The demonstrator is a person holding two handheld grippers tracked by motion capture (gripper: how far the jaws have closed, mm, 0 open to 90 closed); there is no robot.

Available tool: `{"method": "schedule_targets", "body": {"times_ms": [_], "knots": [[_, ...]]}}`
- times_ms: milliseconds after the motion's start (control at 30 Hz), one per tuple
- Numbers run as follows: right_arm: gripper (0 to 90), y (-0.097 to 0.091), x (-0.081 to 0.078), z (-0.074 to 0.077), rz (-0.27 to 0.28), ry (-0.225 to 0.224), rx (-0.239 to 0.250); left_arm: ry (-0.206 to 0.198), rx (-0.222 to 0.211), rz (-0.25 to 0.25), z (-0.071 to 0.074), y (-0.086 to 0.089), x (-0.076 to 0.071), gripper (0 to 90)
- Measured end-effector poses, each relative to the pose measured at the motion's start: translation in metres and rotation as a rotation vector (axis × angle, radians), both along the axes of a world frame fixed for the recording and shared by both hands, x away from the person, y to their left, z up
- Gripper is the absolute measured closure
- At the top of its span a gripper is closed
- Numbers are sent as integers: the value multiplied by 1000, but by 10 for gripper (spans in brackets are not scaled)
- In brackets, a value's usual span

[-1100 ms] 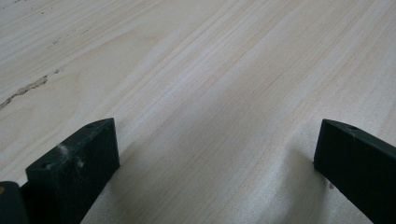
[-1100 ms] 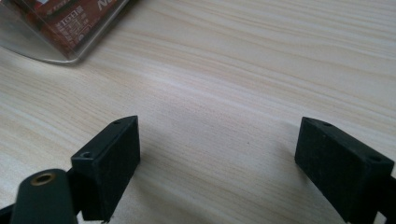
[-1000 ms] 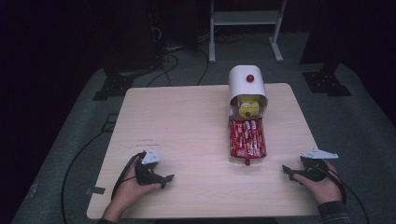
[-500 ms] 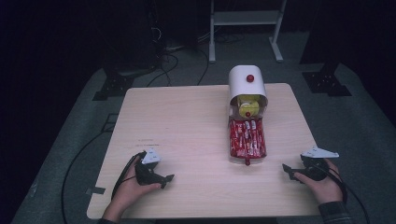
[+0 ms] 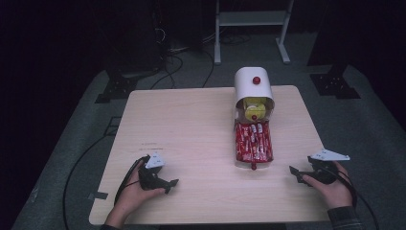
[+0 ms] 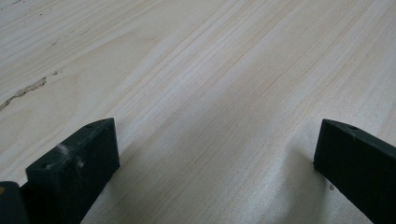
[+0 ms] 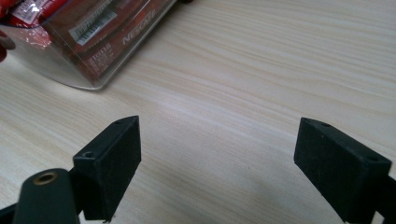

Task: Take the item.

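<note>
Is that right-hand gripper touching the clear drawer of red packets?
Apart. In the right gripper view, bare table lies between the open right gripper and the clear drawer.

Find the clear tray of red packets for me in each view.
High view: the clear tray of red packets lies right of the table's centre, below the white dispenser.
Left gripper view: bare tabletop between open jaws.
Right gripper view: tray corner at top left.
Shared landmark: the pale wood tabletop.
</note>
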State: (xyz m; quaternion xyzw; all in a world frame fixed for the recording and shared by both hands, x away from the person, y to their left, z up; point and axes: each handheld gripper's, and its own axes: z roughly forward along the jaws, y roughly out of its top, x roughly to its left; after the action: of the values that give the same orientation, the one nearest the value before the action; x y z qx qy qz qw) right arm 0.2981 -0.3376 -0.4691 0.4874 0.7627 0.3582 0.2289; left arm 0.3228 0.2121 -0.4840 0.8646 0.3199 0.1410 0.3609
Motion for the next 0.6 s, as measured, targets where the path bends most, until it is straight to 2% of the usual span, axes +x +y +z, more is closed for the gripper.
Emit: {"method": "schedule_targets", "body": {"times_ms": [600], "knots": [[141,3,2,13,12,-29,13,0,0,0,0,0,0,0]]}}
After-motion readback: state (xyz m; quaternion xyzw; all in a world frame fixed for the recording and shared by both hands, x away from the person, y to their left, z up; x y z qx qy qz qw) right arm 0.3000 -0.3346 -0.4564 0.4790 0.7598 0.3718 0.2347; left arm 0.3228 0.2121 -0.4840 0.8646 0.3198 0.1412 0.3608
